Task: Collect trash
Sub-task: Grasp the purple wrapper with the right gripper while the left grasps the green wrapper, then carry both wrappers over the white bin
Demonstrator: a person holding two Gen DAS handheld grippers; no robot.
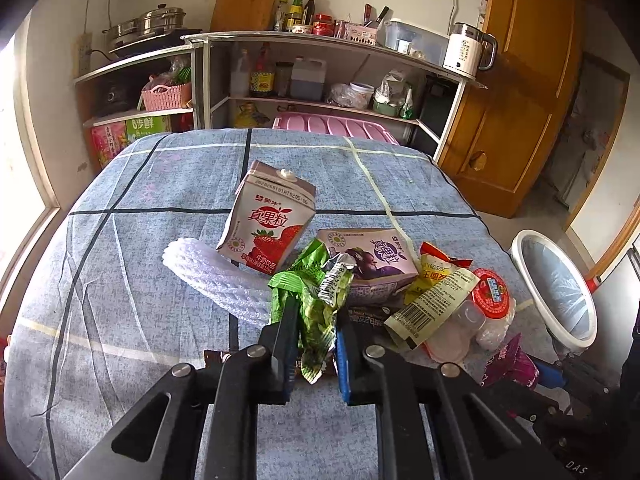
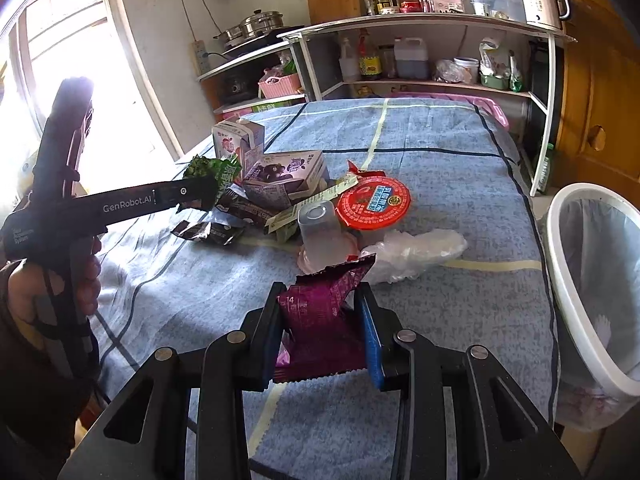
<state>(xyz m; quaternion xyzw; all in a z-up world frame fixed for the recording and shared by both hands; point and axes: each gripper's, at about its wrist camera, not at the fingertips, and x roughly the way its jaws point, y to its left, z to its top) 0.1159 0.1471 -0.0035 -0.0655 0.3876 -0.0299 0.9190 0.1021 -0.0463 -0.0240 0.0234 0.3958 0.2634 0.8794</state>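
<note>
Wrappers fill both grips: a crinkled green wrapper [image 1: 316, 312] is pinched between the nearly closed jaws of the left gripper [image 1: 316, 316], and a purple wrapper [image 2: 320, 320] sits clamped in the right gripper [image 2: 320, 308]. Both hang over the near edge of the table [image 2: 460, 152], under its blue checked cloth; a white bin [image 2: 592, 280] stands off its right edge

Strawberry milk carton [image 1: 266, 222]: "真果粒", top stamp partly readable. Purple carton [image 1: 370, 262] at its 4 o'clock: "真果粒". Left gripper [image 2: 200, 194] side: "GenRobot.AI". Purple wrapper [image 2: 320, 328]: "14". Green box [image 1: 148, 130] on the shelf, 10 o'clock: "6步鲜".
</note>
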